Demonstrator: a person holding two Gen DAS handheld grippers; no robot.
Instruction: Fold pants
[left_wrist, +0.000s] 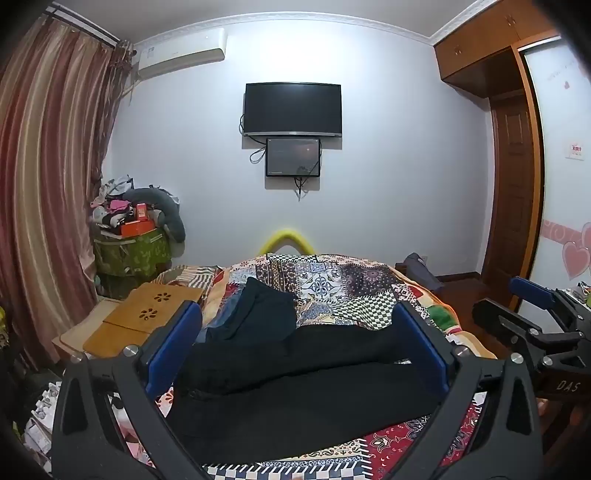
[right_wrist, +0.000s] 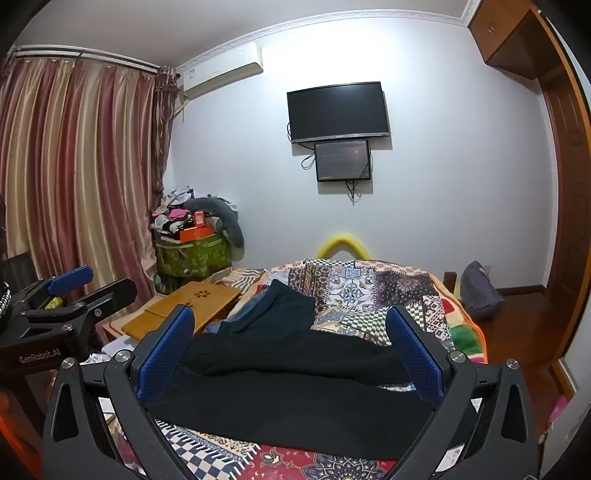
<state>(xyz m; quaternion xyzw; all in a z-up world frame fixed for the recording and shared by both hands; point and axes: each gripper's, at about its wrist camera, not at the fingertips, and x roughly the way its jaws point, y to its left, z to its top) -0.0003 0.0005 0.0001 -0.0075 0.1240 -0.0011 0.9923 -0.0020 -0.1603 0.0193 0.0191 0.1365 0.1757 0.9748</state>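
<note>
Black pants (left_wrist: 295, 391) lie spread across the near part of a patchwork bedspread (left_wrist: 343, 291), their two legs running left to right; they also show in the right wrist view (right_wrist: 295, 398). My left gripper (left_wrist: 295, 332) is open and empty, held above the pants. My right gripper (right_wrist: 291, 332) is open and empty too, beside it; it appears at the right edge of the left wrist view (left_wrist: 532, 295). The left gripper appears at the left edge of the right wrist view (right_wrist: 70, 280).
Dark blue clothes (left_wrist: 258, 310) lie heaped behind the pants. A wooden lap desk (left_wrist: 147, 314) sits at the bed's left side. A green bin piled with things (left_wrist: 133, 251) stands by the curtain. A grey bag (right_wrist: 480, 291) lies on the floor to the right.
</note>
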